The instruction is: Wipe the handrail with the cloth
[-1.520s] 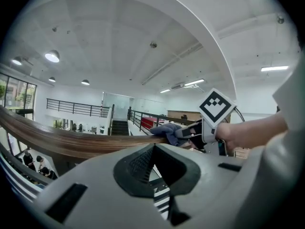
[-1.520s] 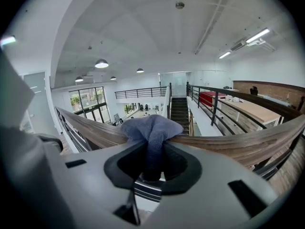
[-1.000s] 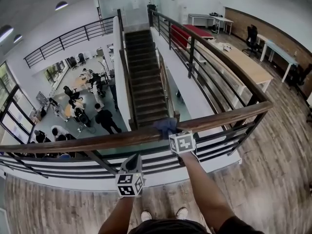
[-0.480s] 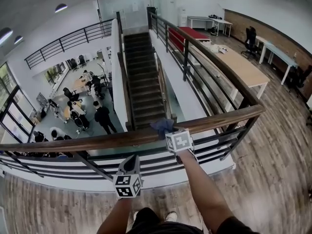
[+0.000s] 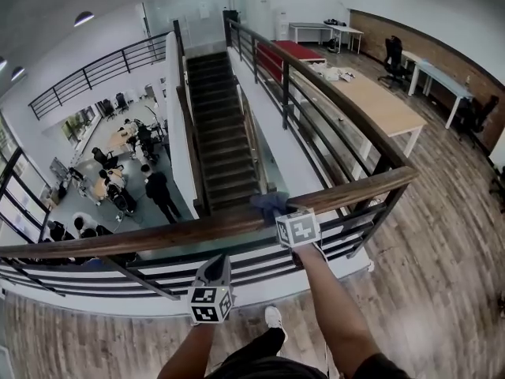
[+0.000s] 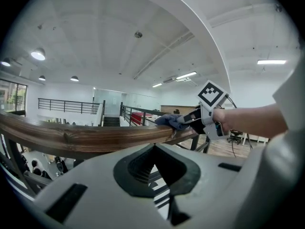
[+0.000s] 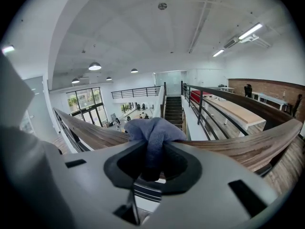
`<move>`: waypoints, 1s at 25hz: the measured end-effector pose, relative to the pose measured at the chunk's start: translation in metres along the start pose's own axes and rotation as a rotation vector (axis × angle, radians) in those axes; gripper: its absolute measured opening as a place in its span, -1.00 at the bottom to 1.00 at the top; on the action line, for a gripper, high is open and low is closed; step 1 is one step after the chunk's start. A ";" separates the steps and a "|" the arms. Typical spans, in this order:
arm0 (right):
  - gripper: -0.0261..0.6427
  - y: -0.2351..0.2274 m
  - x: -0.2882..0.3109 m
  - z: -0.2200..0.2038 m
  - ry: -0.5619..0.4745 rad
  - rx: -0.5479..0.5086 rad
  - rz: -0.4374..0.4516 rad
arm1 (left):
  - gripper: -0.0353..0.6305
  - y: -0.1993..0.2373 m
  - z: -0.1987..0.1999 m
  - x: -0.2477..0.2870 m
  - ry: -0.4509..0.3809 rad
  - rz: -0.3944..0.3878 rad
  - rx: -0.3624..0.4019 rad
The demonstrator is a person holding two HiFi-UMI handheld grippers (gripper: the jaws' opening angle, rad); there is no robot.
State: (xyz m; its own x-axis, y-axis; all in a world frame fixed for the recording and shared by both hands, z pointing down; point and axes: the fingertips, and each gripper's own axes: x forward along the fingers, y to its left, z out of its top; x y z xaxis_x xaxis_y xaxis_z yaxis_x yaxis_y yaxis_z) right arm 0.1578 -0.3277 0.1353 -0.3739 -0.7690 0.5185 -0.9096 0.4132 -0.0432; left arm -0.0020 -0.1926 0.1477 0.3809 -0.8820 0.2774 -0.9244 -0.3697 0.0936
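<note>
Two grippers are showing in the head view: the right gripper (image 5: 278,213) is pressing the blue cloth (image 5: 268,204) onto the wooden handrail (image 5: 158,230), while the left gripper (image 5: 215,268) is waiting near the rail. The left gripper view is showing its fingers closed on nothing. The right gripper view is showing fingers clenching the bunched cloth. For a good wipe, I would be pressing steadily and sliding along the rail's top.

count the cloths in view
1: a blue cloth on the wooden handrail, pinched in the right gripper's jaws. More could be hidden downstairs.
</note>
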 end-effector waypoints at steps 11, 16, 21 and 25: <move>-0.68 -0.106 -0.013 0.004 -0.013 -0.006 -0.034 | -0.89 -0.070 0.003 0.107 0.017 -0.107 0.023; -0.68 -0.153 -0.016 0.005 -0.009 -0.014 -0.051 | -0.89 -0.112 -0.001 0.142 0.035 -0.149 0.016; -0.68 -0.213 -0.023 0.002 -0.005 -0.011 -0.113 | -0.89 -0.144 0.000 0.169 0.045 -0.185 0.033; -0.68 -0.270 -0.045 0.006 -0.008 0.005 -0.161 | -0.89 -0.171 0.018 0.178 0.042 -0.193 0.035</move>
State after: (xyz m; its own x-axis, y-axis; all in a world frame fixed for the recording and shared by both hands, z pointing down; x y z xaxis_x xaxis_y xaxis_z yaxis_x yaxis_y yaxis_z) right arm 0.4192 -0.4074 0.1182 -0.2245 -0.8291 0.5120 -0.9589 0.2815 0.0354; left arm 0.2244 -0.2916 0.1643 0.5493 -0.7809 0.2974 -0.8327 -0.5415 0.1160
